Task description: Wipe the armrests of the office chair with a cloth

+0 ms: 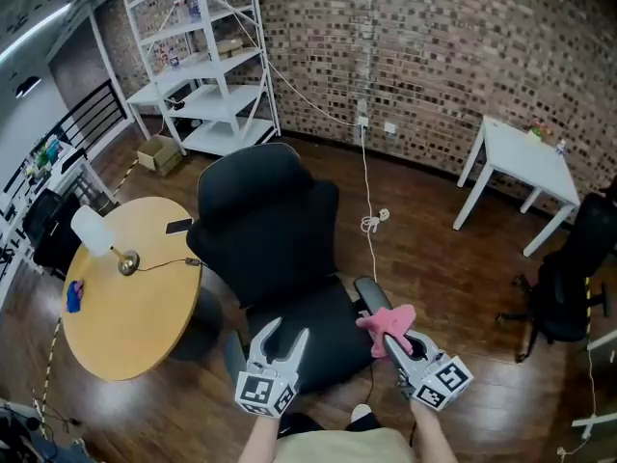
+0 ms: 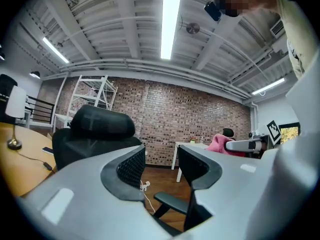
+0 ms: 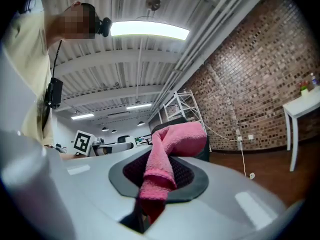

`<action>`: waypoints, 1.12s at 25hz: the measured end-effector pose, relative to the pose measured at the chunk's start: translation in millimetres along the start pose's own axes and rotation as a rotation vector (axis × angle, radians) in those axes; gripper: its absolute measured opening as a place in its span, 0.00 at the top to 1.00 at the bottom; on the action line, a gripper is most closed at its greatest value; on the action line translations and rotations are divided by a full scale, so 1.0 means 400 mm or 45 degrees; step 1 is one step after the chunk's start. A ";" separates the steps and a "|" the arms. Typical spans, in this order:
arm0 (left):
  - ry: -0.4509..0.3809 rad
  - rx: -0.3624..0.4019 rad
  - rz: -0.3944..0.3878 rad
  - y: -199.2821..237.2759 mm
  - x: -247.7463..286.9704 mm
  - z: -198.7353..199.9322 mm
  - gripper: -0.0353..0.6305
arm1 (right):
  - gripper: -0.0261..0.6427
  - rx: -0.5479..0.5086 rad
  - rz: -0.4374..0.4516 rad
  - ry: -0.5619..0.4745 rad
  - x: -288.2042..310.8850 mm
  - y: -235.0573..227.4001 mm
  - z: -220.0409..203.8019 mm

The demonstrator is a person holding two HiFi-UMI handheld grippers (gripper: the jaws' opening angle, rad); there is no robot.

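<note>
A black office chair [image 1: 280, 239] stands in front of me on the wooden floor. Its right armrest [image 1: 369, 294] lies just ahead of my right gripper [image 1: 393, 340], which is shut on a pink cloth [image 1: 388, 319]. The cloth [image 3: 162, 169] hangs bunched between the jaws in the right gripper view. My left gripper [image 1: 285, 334] hovers over the seat's front, open with nothing between its fingers. In the left gripper view the chair [image 2: 95, 134] fills the left, and an armrest [image 2: 172, 202] shows through the gap between the jaws. The left armrest [image 1: 234, 355] is low beside the left gripper.
A round wooden table [image 1: 135, 297] with a white lamp [image 1: 96, 234] stands to the chair's left. White shelving [image 1: 207, 66] lines the brick wall, a white table [image 1: 525, 157] is at the right, with a second black chair [image 1: 569, 278] below it. A cable [image 1: 371, 222] trails across the floor.
</note>
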State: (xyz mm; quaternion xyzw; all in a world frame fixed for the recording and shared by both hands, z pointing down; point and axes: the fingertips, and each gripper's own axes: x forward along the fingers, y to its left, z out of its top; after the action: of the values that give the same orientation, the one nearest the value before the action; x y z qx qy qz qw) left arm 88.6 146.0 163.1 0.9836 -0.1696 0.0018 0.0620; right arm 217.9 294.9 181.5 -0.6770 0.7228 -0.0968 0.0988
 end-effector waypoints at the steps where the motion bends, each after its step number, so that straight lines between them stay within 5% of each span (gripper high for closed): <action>1: 0.006 -0.001 -0.011 -0.039 0.016 -0.009 0.65 | 0.87 0.013 -0.020 0.002 -0.035 -0.036 0.005; 11: 0.039 0.028 -0.119 -0.238 0.139 0.002 0.61 | 0.87 0.093 0.016 0.003 -0.174 -0.158 0.065; 16: 0.011 0.009 -0.145 -0.205 0.154 -0.009 0.58 | 0.87 0.209 0.154 0.013 -0.089 -0.132 0.019; 20: 0.006 -0.009 -0.160 -0.160 0.144 -0.042 0.58 | 0.87 0.240 0.149 0.063 -0.015 -0.118 -0.020; 28: 0.063 -0.078 -0.010 -0.093 0.177 -0.147 0.58 | 0.87 0.239 0.202 0.244 0.073 -0.236 -0.119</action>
State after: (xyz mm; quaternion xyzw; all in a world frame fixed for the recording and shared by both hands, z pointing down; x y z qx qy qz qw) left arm 169.0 164.3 218.9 0.9815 -0.1640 0.0207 0.0962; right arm 293.6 259.9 252.9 -0.5932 0.7680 -0.2199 0.0998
